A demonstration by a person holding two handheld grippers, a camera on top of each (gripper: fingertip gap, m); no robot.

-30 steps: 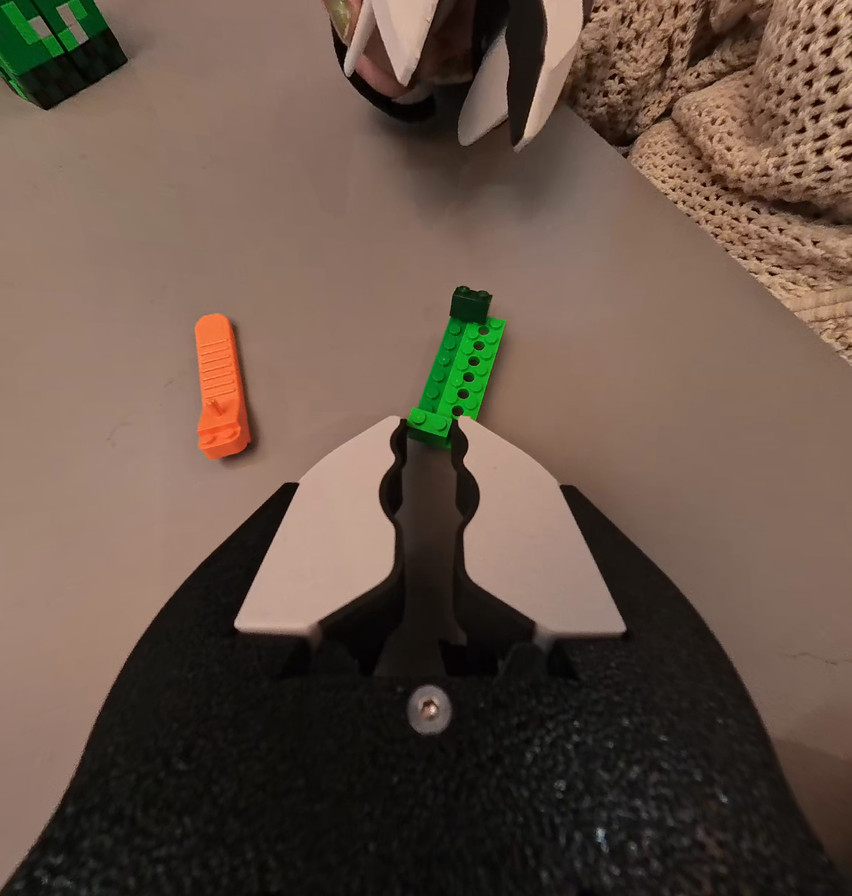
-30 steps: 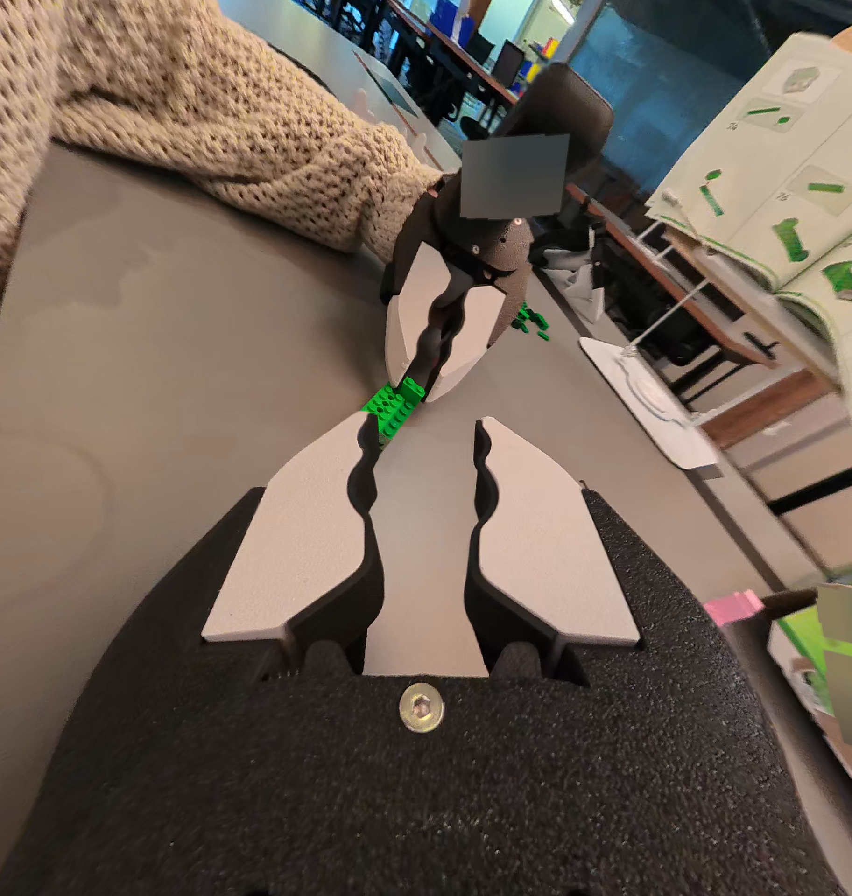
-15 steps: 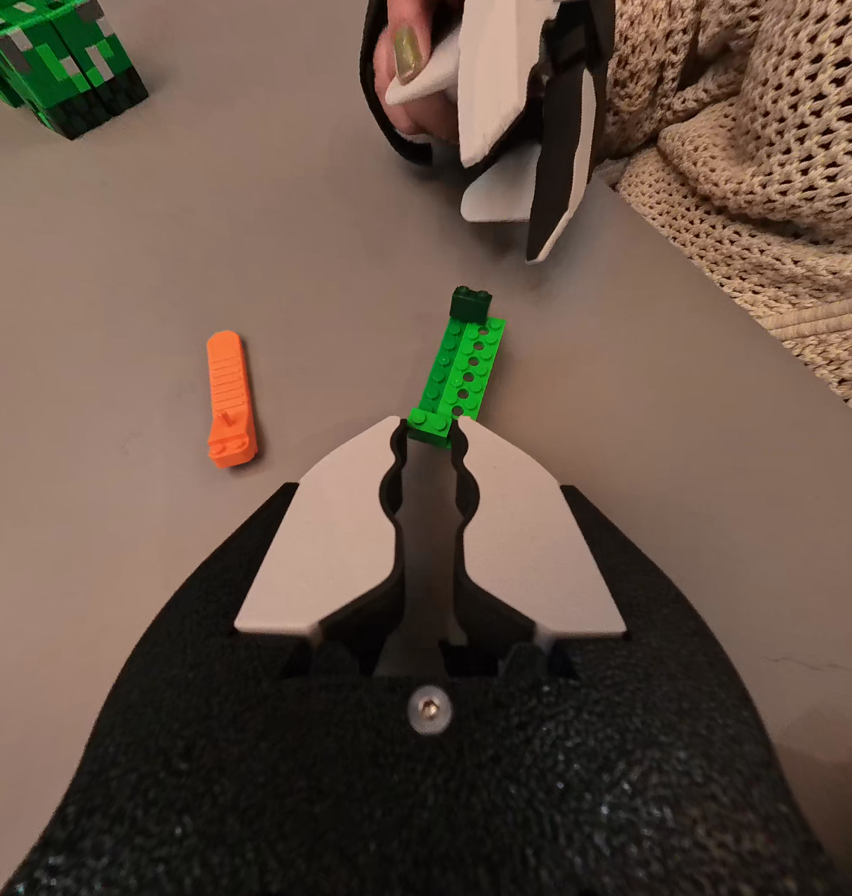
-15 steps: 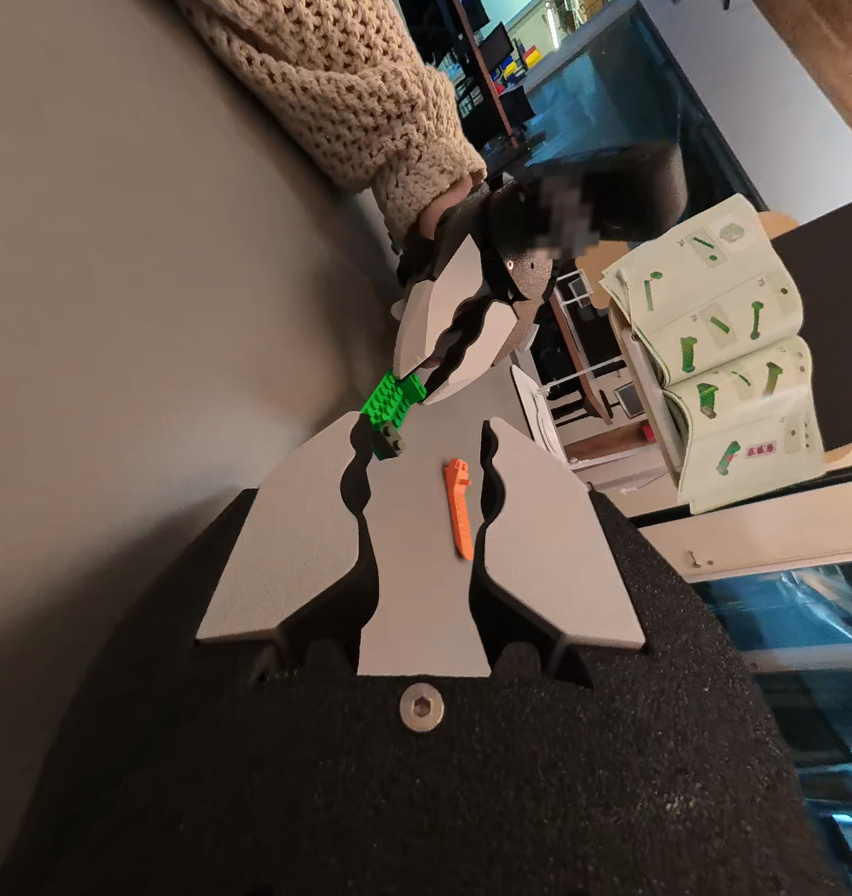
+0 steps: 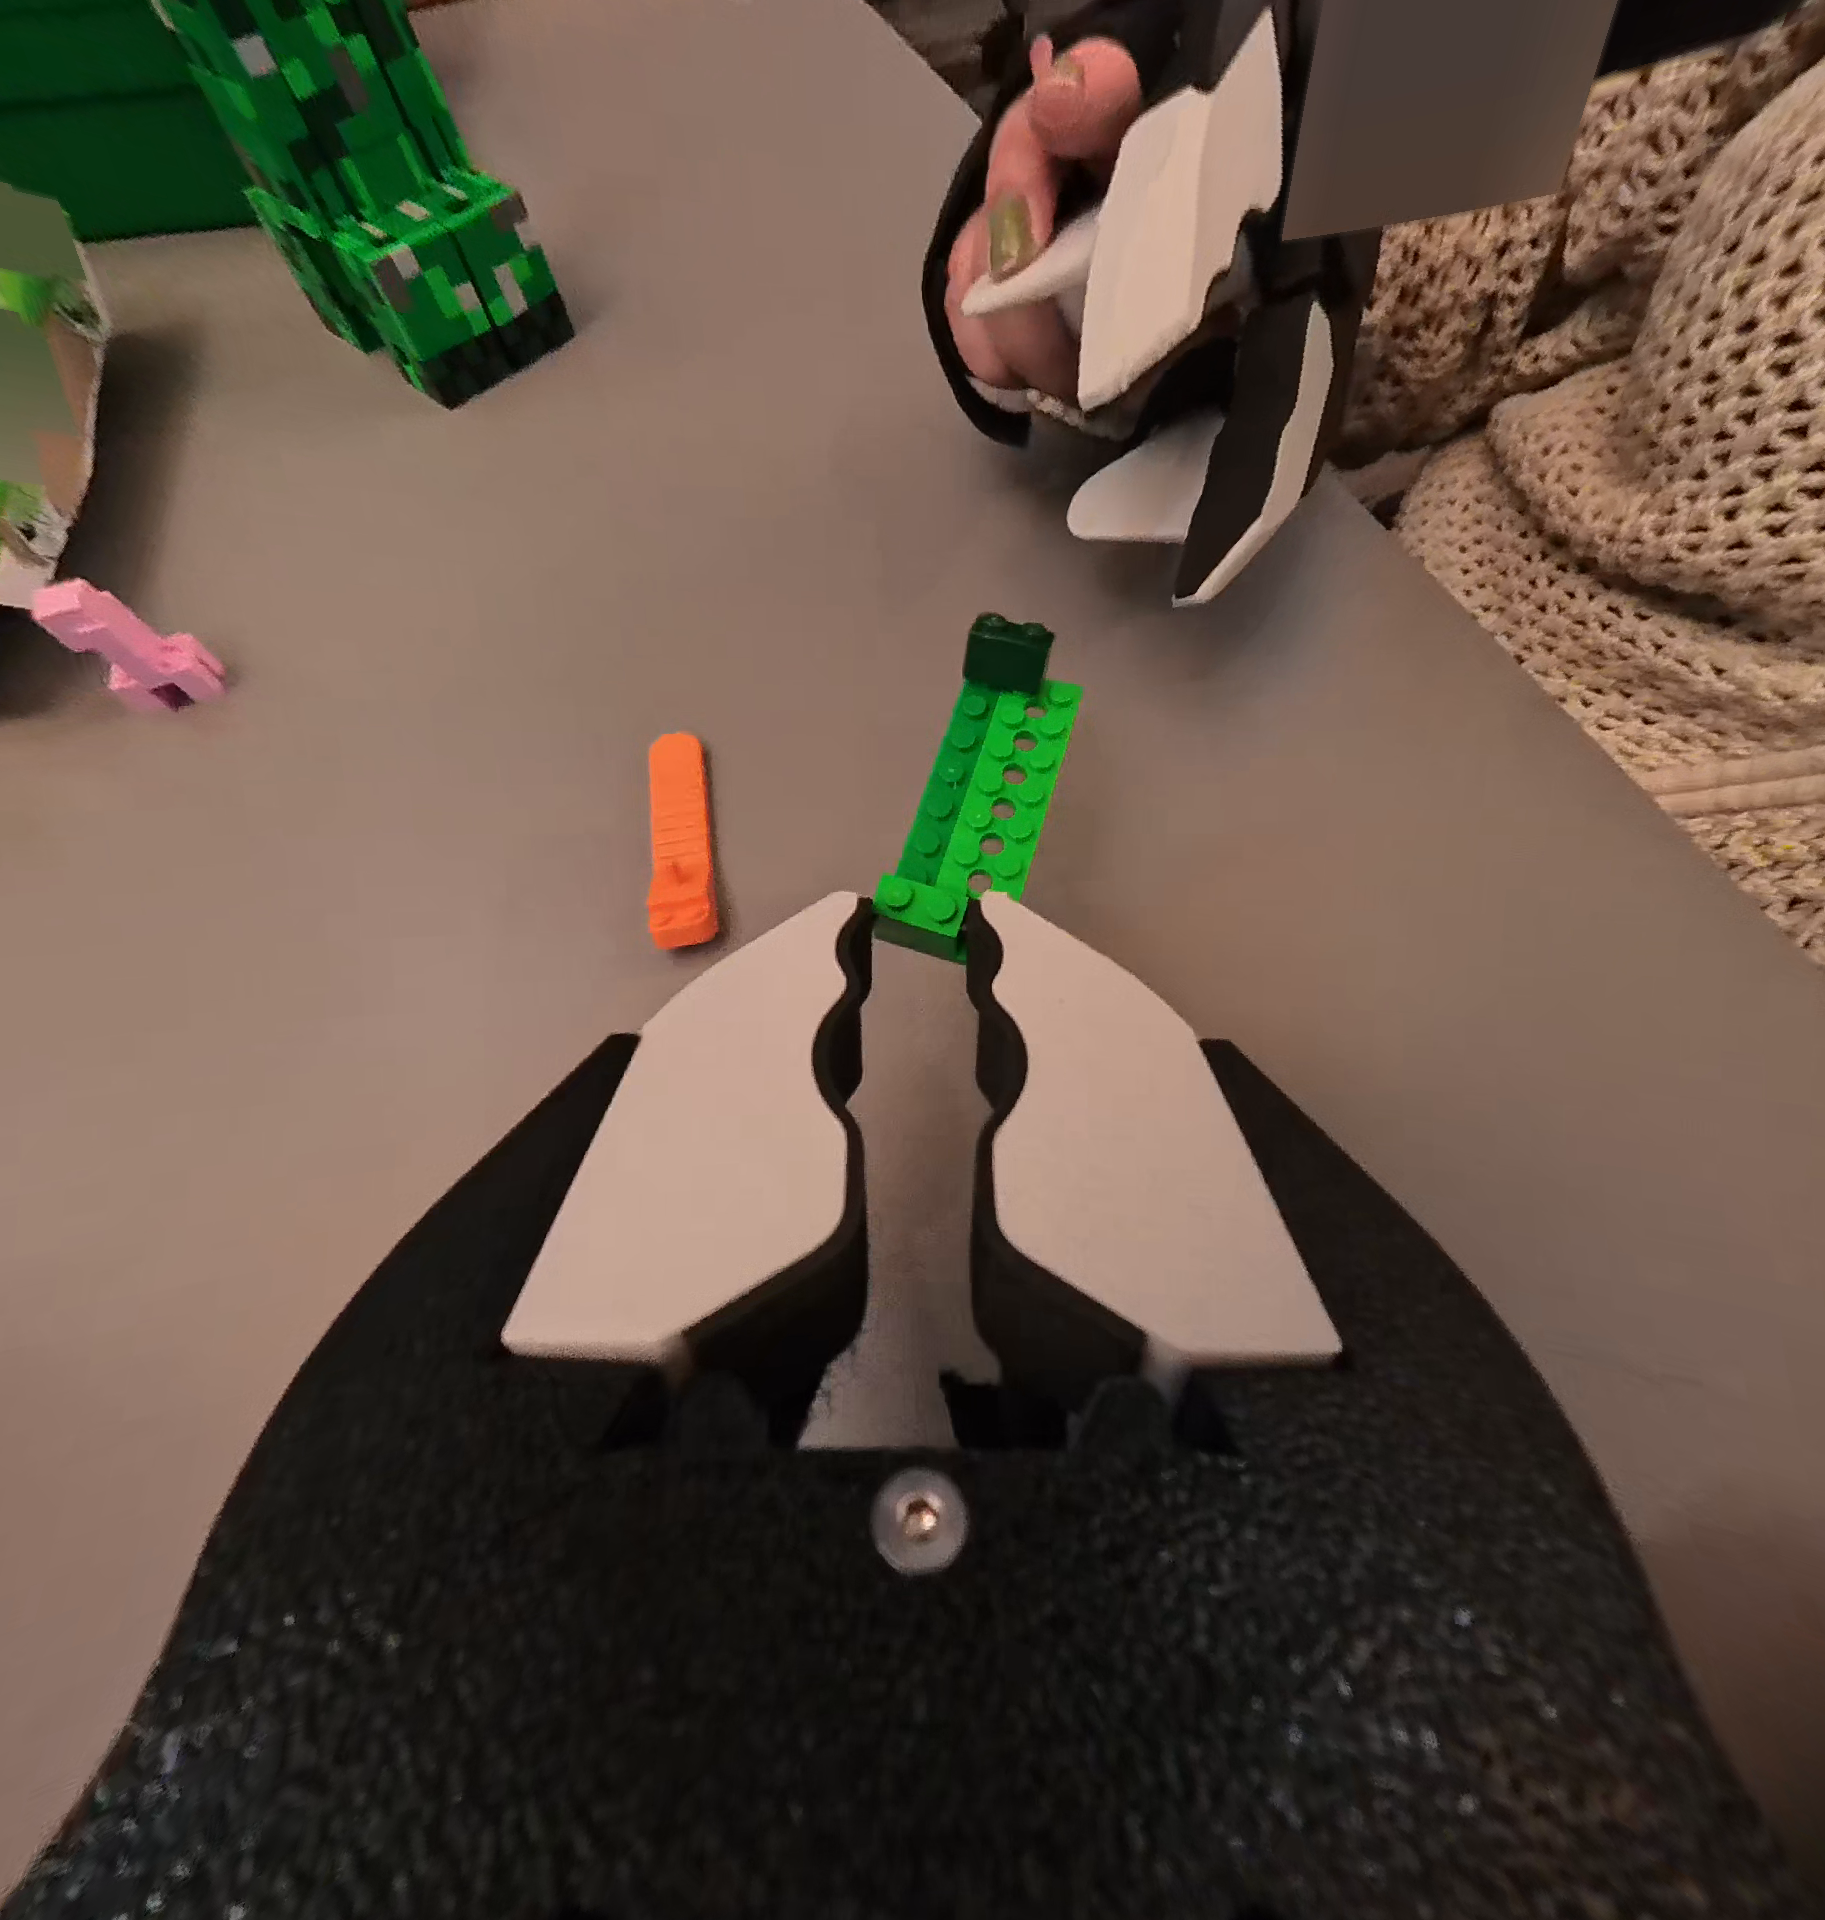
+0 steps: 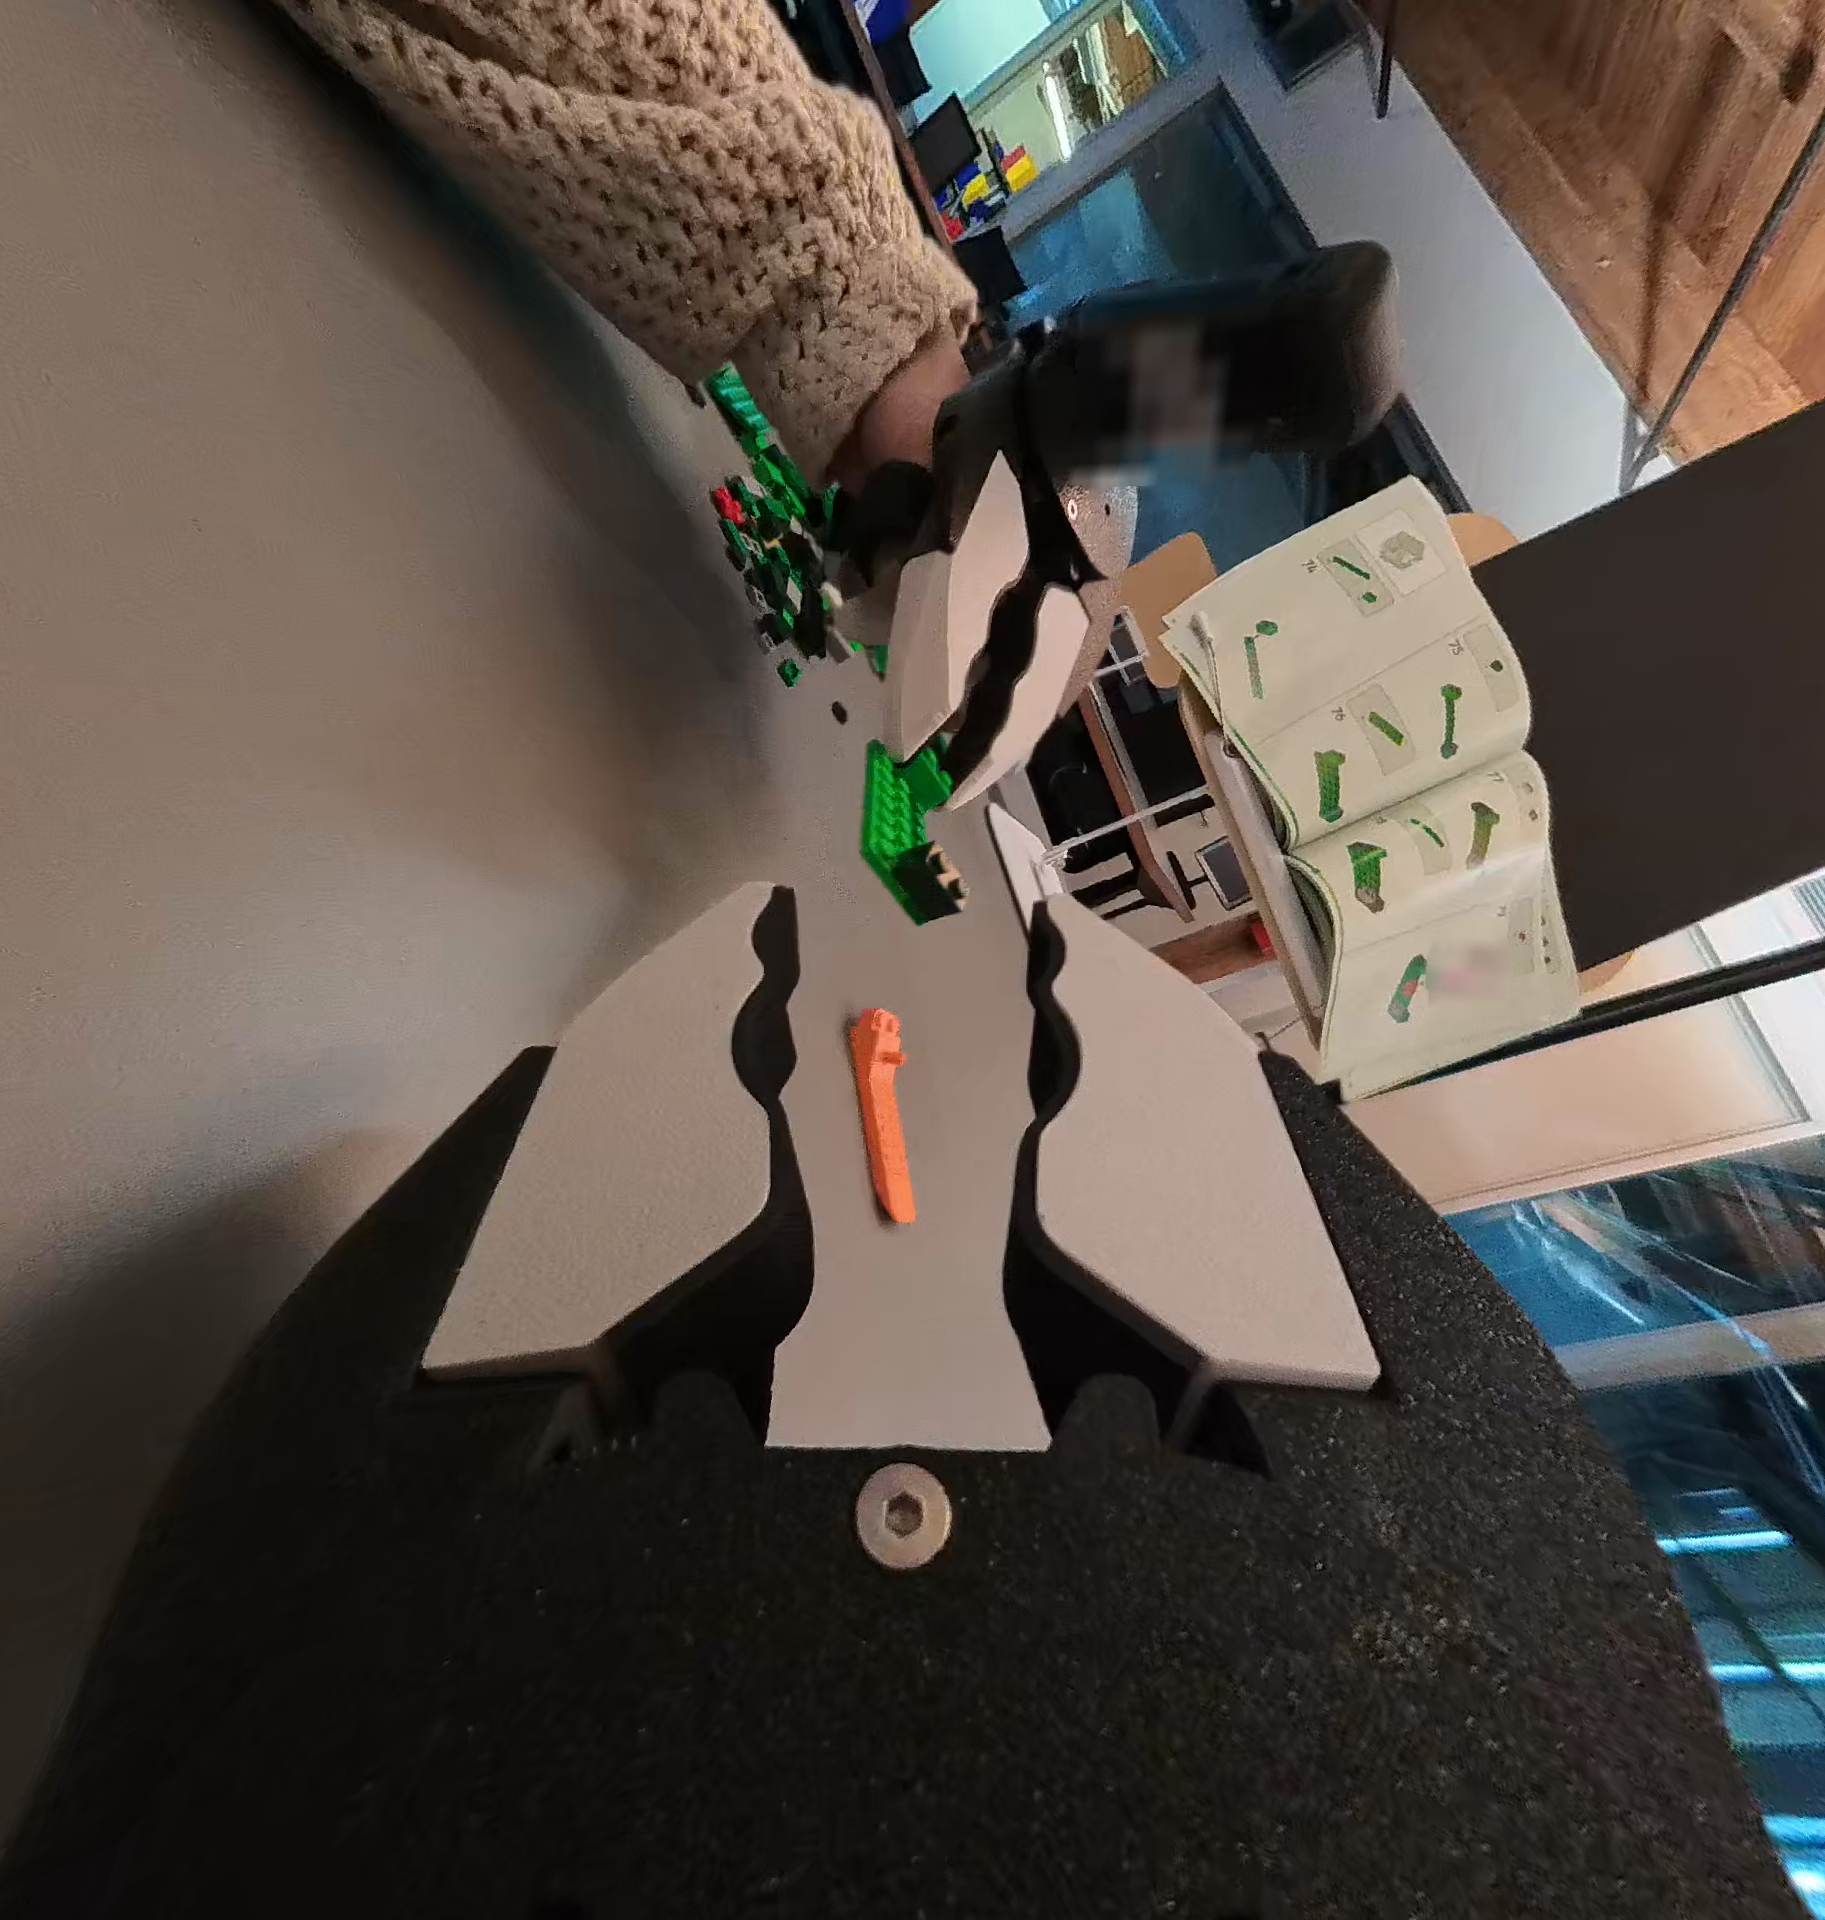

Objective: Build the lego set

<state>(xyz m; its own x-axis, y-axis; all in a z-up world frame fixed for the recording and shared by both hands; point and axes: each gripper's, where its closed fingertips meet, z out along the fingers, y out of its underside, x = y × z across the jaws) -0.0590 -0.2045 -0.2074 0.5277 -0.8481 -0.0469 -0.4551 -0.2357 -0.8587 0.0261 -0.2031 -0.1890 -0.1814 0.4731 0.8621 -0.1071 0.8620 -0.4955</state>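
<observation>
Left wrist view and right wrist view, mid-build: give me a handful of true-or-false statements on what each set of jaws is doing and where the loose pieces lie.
1. The left gripper is shut on the near end of the green plate assembly. True.
2. The right gripper holds the orange brick separator. False: its jaws are open and empty, and the separator lies flat on the table.
3. A dark green brick sits at the far end of the assembly. True.
4. The separator touches the assembly. False: bare table lies between them.
5. The pink piece is clamped in the left jaws. False: it lies apart, at the far left of the table.
6. An open instruction booklet stands beyond the table. True.
</observation>
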